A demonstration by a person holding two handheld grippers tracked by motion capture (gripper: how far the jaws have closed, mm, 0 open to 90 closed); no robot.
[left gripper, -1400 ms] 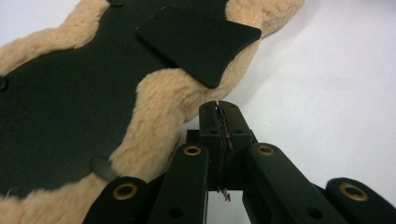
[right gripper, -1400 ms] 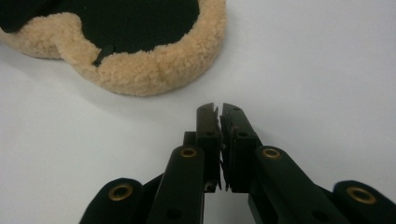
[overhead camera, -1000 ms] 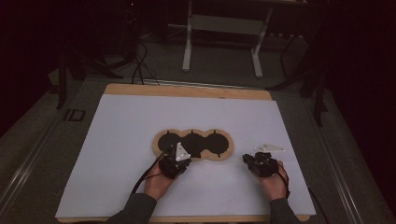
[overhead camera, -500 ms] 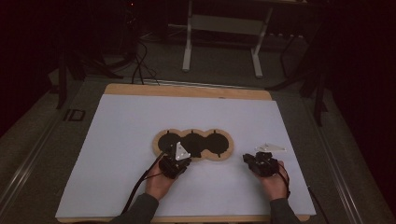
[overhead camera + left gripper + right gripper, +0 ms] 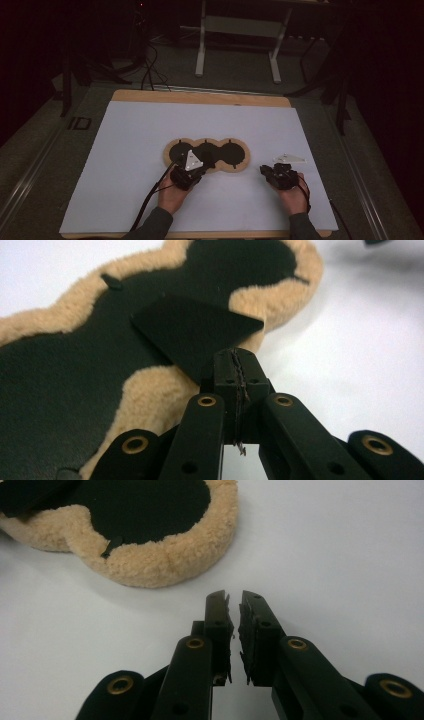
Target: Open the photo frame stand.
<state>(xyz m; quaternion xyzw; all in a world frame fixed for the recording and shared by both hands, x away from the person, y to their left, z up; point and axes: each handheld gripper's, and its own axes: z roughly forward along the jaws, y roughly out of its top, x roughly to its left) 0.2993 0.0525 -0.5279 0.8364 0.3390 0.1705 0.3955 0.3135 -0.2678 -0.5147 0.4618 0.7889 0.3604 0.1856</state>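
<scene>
A three-lobed pad (image 5: 244,161) with a tan fleece rim and black middle lies on the white sheet at the table's centre. My left gripper (image 5: 205,163) reaches over its near edge. In the left gripper view the pad (image 5: 155,385) runs across the top, and the left gripper (image 5: 235,362) is shut on the corner of a thin black flap (image 5: 195,327), holding it raised off the pad's black face. My right gripper (image 5: 268,169) rests on the sheet right of the pad. In its own view the right gripper (image 5: 235,605) has its jaws almost together, nothing between them, with the pad's end lobe (image 5: 150,565) ahead to the left.
The white sheet (image 5: 125,150) covers a wooden tabletop (image 5: 200,97) whose edge shows at the back and front. A metal frame on two legs (image 5: 237,45) stands on the dark floor behind. Cables (image 5: 150,75) lie on the floor at the back left.
</scene>
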